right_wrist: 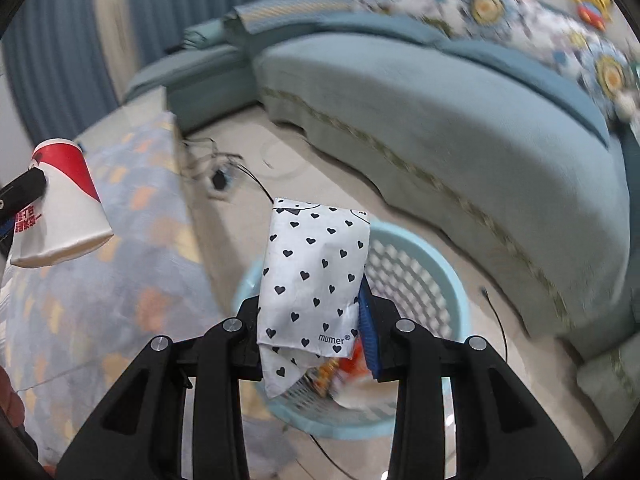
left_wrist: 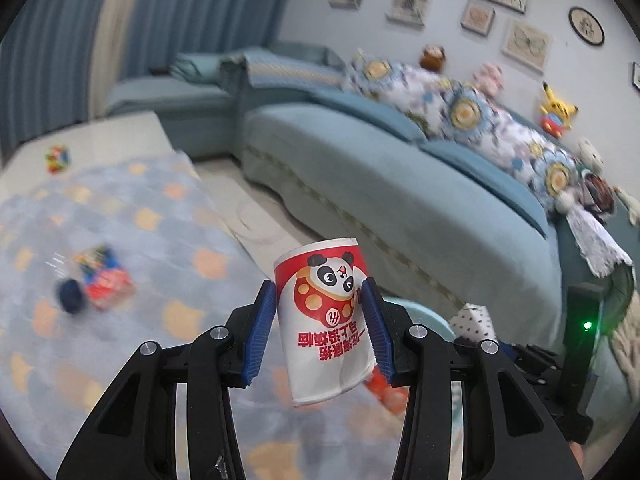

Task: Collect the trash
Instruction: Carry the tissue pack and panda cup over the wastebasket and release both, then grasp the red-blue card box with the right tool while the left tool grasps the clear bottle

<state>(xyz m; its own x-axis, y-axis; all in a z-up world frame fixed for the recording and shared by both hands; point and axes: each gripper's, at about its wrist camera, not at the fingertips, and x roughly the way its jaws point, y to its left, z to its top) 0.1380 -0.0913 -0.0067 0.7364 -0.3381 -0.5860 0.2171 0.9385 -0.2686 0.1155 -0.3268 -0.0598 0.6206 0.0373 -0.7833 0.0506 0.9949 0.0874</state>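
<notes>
patterned blanket (left_wrist: 132,216) (blurred wrappers (left_wrist: 94,280) on it), floor basket (right_wrist: 452,276)

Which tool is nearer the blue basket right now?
Right. The right tool, holding the heart-print packet, hangs over the blue basket. The left tool, gripping the panda cup, is off to the side above the blanket.

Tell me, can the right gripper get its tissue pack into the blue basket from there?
Probably yes. The right gripper holds the tissue pack right above the blue basket, whose open top has nothing covering it.
</notes>
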